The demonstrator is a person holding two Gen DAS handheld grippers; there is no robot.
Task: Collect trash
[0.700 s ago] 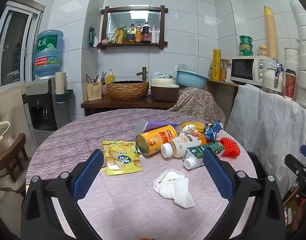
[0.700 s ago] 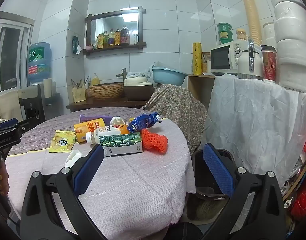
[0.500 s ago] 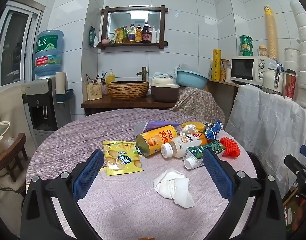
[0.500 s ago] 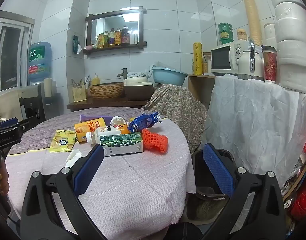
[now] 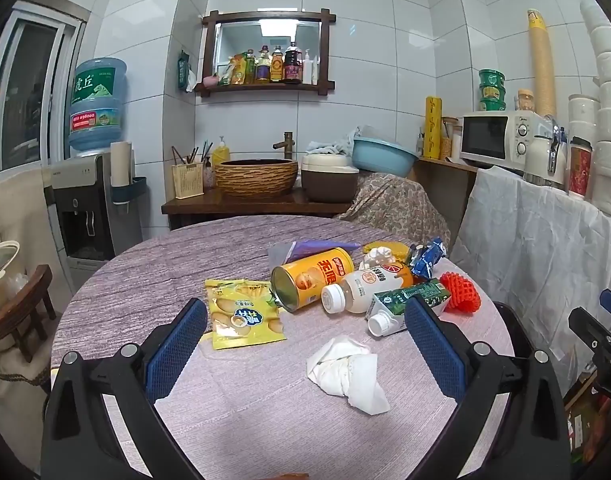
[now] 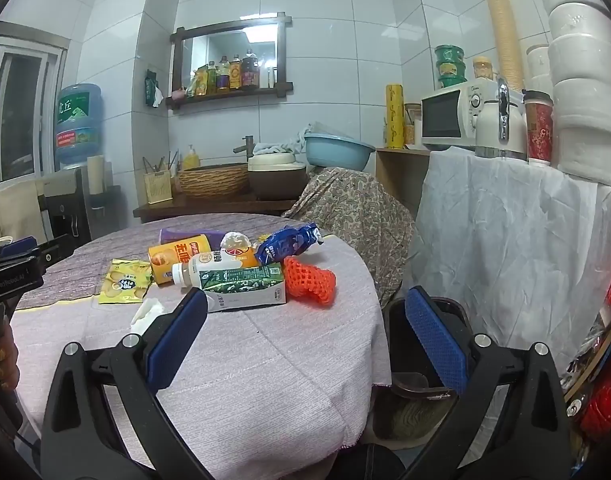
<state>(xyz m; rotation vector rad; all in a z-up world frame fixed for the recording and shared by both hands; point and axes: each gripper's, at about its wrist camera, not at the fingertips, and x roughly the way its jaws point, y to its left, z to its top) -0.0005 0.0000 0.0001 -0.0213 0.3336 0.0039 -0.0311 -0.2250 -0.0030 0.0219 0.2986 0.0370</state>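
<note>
Both the left hand-held gripper (image 5: 305,344) and right hand-held gripper (image 6: 305,336) are hovering fully spread and empty, while the trash pile (image 5: 357,284) is lying on the table's (image 5: 153,264) far right.

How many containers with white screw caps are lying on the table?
2: the white drink bottle beside the orange can, and the green carton just right of it. Others may be hidden in the pile.

Round table under a mauve woven cloth (image 5: 153,264), yellow snack packet (image 5: 243,314), crumpled white tissue (image 5: 347,374), orange cardboard canister on its side (image 5: 311,278), white capped bottle (image 5: 361,286), green-white carton (image 5: 401,304), orange foam net (image 5: 461,298), blue wrapper (image 5: 427,258)
</note>
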